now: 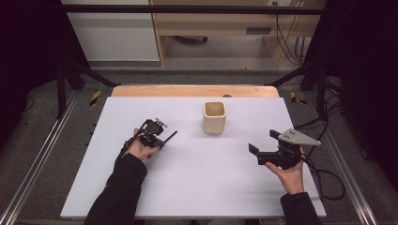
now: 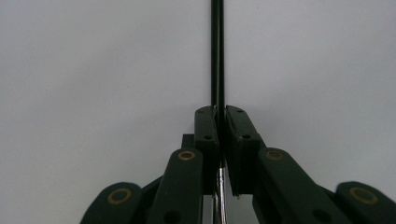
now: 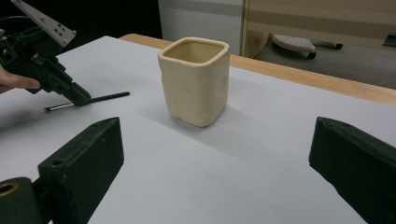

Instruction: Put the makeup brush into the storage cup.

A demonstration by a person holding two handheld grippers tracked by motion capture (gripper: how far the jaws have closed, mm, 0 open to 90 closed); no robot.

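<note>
My left gripper (image 1: 162, 140) rests low on the white table at the left. It is shut on a thin black stick (image 1: 172, 135) that has a silver metal section. In the left gripper view both jaws (image 2: 222, 121) press on the stick (image 2: 217, 56), which runs straight ahead over the sheet. A cream square cup (image 1: 214, 117) stands upright at the table's middle back. My right gripper (image 1: 264, 141) is held at the right, open, with nothing between its jaws. The right gripper (image 3: 215, 135) faces the cup (image 3: 196, 81); the left gripper (image 3: 77, 95) and its stick (image 3: 109, 96) lie to the cup's left.
The white sheet (image 1: 197, 178) covers a wooden table whose bare edge (image 1: 195, 90) shows at the back. Black frame struts (image 1: 70, 79) rise at both back corners. Cables (image 1: 328, 178) trail off the right side. Wide free room lies between the two hands.
</note>
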